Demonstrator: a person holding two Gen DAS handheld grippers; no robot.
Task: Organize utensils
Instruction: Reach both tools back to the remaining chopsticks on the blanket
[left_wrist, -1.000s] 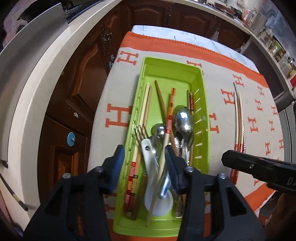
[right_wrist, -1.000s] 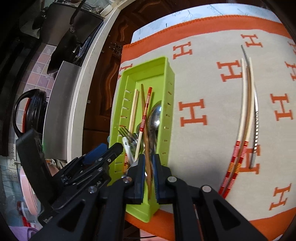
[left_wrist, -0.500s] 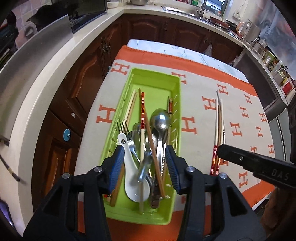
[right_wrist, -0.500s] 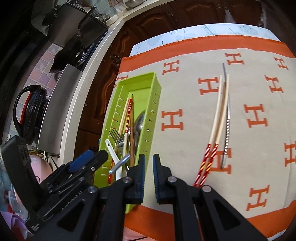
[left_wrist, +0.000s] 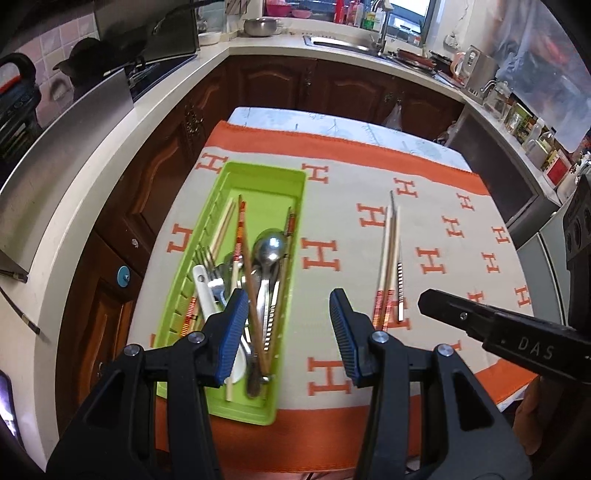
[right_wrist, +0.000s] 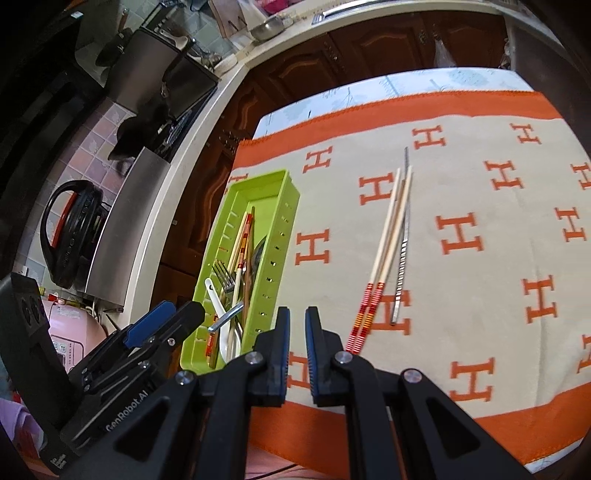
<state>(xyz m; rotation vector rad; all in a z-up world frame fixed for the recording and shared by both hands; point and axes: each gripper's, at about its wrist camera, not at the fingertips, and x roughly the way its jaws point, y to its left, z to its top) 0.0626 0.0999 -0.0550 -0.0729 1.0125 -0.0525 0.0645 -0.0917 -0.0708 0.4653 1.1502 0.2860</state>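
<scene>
While both hand-held grippers hang empty above the counter, the utensils lie in two groups on a cloth.

In the left wrist view, the left hand-held gripper (left_wrist: 286, 325) is spread wide and holds nothing, its left finger over the near end of the green tray (left_wrist: 258, 173). The tray lies lengthwise on the patterned cloth (left_wrist: 332, 206) and holds a crossed heap: spoons (left_wrist: 271, 245), a fork (left_wrist: 207, 258), a white ladle-spoon (left_wrist: 205, 291) and chopsticks, probably still unsorted. Well apart to the right, loose chopsticks (left_wrist: 389, 258) lie side by side, likely grouped by kind. In the right wrist view, the right hand-held gripper (right_wrist: 297, 332) is nearly closed on nothing, poised between the tray (right_wrist: 286, 221) and the loose chopsticks (right_wrist: 388, 240), beside a metal one (right_wrist: 402, 240) touching them.
</scene>
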